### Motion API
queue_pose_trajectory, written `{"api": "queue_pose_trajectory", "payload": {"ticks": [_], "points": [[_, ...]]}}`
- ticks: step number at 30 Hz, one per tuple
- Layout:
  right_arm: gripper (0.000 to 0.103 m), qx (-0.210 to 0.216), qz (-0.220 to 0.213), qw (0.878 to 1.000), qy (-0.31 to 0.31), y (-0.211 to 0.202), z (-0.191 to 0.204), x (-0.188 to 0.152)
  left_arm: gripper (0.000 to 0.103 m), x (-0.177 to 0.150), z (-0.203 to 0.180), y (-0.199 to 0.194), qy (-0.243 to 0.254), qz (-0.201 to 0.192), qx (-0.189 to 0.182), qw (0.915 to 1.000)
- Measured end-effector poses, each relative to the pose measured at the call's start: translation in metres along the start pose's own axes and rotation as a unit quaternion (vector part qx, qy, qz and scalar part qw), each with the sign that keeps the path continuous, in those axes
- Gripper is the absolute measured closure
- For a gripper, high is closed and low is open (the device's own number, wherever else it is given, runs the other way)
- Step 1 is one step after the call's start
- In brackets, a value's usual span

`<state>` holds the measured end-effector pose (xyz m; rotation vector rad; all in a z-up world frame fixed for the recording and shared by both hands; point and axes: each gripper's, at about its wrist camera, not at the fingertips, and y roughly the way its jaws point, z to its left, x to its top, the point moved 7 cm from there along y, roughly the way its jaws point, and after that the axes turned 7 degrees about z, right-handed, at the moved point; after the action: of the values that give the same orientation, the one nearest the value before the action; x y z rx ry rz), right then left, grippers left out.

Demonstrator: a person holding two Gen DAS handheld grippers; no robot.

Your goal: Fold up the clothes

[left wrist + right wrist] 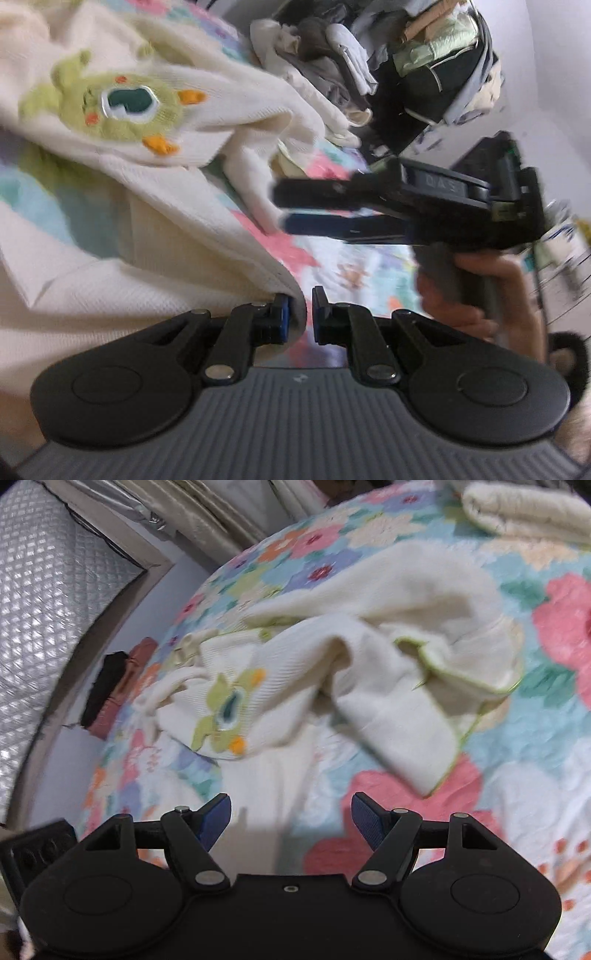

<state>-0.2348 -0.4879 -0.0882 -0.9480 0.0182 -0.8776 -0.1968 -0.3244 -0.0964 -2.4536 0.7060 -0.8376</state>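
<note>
Cream sweater [332,686] on floral bedspread [535,738]

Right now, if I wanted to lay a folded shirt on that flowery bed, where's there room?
Bare quilt lies right of the cream sweater, below the folded cream cloth. A smaller bare patch sits between that cloth and the sweater. In the left wrist view, the clothes pile beyond the sweater is crowded.

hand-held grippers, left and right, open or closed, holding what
Left hand-held gripper: closed on the cream knit sweater hem.
Right hand-held gripper: open, holding nothing.
</note>
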Motion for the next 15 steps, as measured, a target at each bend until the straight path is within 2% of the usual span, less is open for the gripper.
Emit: {"api": "queue_pose_trajectory", "payload": {"ticks": [3,4,7,9,13,15], "points": [[0.026,0.007,0.025,1.000,-0.015,0.010,0.006,-0.003,0.092,-0.013,0.008,0.003,-0.046,0.003,-0.028,0.9986],[0.026,-0.002,0.030,0.999,-0.028,0.014,0.008,-0.005,0.092,-0.015,0.010,0.003,-0.050,0.006,-0.029,0.9983],[0.026,-0.018,0.049,0.997,-0.051,0.028,0.014,-0.010,0.092,-0.012,-0.005,-0.004,-0.009,-0.005,-0.028,0.9996],[0.026,-0.018,0.057,0.997,-0.054,0.038,0.014,-0.012,0.092,-0.008,-0.019,-0.011,0.012,-0.011,-0.043,0.9989],[0.026,-0.015,0.056,0.994,-0.097,0.047,0.018,-0.009,0.092,-0.015,-0.025,-0.029,0.014,-0.038,-0.041,0.9984],[0.052,0.009,0.051,0.993,-0.110,0.047,0.024,-0.009,0.092,-0.017,-0.020,-0.034,0.002,-0.038,-0.043,0.9983]]}}
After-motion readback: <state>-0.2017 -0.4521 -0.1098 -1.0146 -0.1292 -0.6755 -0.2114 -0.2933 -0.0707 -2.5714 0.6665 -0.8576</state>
